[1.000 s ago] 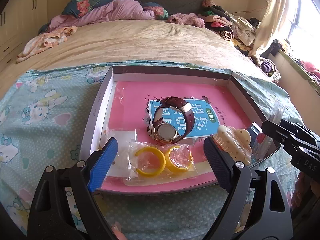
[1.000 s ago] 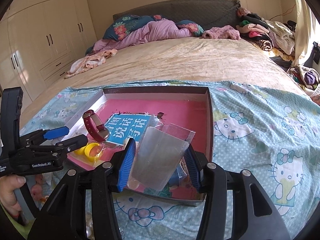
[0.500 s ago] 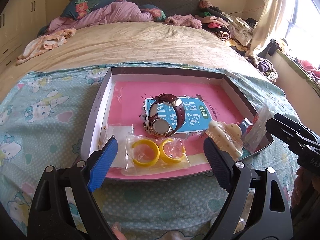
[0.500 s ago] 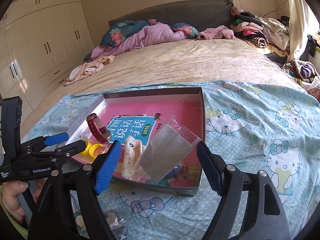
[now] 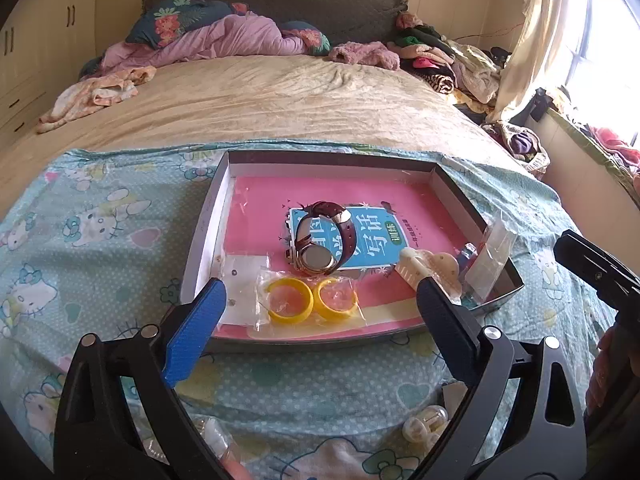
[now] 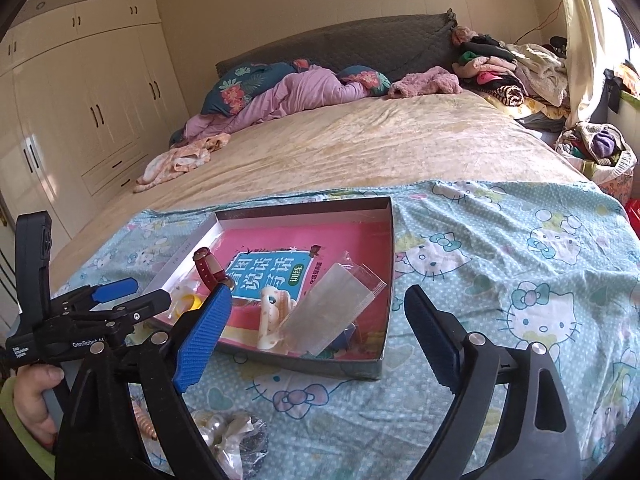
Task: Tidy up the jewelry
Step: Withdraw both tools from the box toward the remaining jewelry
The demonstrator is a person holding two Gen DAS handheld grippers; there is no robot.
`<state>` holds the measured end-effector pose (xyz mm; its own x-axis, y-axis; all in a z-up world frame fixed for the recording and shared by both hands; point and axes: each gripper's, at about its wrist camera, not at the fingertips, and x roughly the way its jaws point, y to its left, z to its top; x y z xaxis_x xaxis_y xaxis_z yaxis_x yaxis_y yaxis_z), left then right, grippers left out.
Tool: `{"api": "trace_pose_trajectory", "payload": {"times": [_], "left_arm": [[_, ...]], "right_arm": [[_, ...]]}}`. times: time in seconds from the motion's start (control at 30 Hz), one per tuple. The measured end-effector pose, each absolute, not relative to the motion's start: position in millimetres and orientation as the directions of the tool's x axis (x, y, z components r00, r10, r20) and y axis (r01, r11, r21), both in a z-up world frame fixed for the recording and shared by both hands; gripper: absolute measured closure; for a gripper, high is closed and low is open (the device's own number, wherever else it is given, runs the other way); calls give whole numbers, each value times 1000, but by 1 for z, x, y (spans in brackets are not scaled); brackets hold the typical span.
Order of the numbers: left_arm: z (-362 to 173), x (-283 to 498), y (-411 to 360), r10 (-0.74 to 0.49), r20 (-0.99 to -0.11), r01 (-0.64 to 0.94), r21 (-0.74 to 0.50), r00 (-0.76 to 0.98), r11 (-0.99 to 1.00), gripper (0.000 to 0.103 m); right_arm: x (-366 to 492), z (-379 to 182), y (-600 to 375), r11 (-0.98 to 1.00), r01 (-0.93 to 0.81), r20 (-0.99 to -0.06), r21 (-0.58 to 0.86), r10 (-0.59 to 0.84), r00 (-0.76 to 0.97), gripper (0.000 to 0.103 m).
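Ahead of both grippers sat the shallow box (image 5: 208, 216), resting on the cartoon-cat sheet (image 5: 100, 216) at the foot of the bed. Left gripper (image 5: 320, 312) was spread wide with nothing between the pads; jaws had just been opening further. Right gripper (image 6: 316, 332) was also spread wide, jaws just been opening, nothing pinched.

Straight ahead of the left gripper, between its fingertips in that view, lay a clear bag with two yellow rings (image 5: 310, 300), flat on the pink book (image 5: 256, 200) lining the box floor. Just beyond the bag was the maroon-strap watch (image 5: 320, 240), lying on the book's blue label. By the left gripper's right fingertip was the cream hair claw (image 5: 430, 264), partly hidden behind that finger. Further right, the clear plastic sleeve (image 5: 490, 256) leaned against the box's right wall (contents beneath it too small to tell).

From the right gripper, that same sleeve (image 6: 332, 312) lay just ahead between its fingertips, apart from both pads, tilted over the box's near corner, with the hair claw (image 6: 272, 316) touching its left side. The watch (image 6: 208, 270) stood up left of the left fingertip.

Below the right gripper, on the sheet outside the box, was a crumpled bag of pearl beads (image 6: 224, 436). A hand (image 6: 34, 400) gripped the left tool's handle at the left edge.
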<state>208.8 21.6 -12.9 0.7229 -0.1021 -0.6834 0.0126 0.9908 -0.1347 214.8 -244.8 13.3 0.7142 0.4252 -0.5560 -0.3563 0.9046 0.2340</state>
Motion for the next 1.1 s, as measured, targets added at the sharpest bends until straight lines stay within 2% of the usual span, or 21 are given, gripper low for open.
{"api": "trace_pose_trajectory", "payload": {"times": [0.13,0.2,1.1], "left_arm": [[-5,202,23,-107,-672,13,-144,733,990,13],[-2,197,23,-107,-666,13,-145,738,989,10],[22,136,29,-82,-622,5,-124,779,992,10]], "right_arm": [[204,22,-245,900,-368,-540,233,435,721,13],[199,26,-245,898,-373,-532,233,439,724,12],[145,48,-224,864,-457,-510,213,497,702,11]]}}
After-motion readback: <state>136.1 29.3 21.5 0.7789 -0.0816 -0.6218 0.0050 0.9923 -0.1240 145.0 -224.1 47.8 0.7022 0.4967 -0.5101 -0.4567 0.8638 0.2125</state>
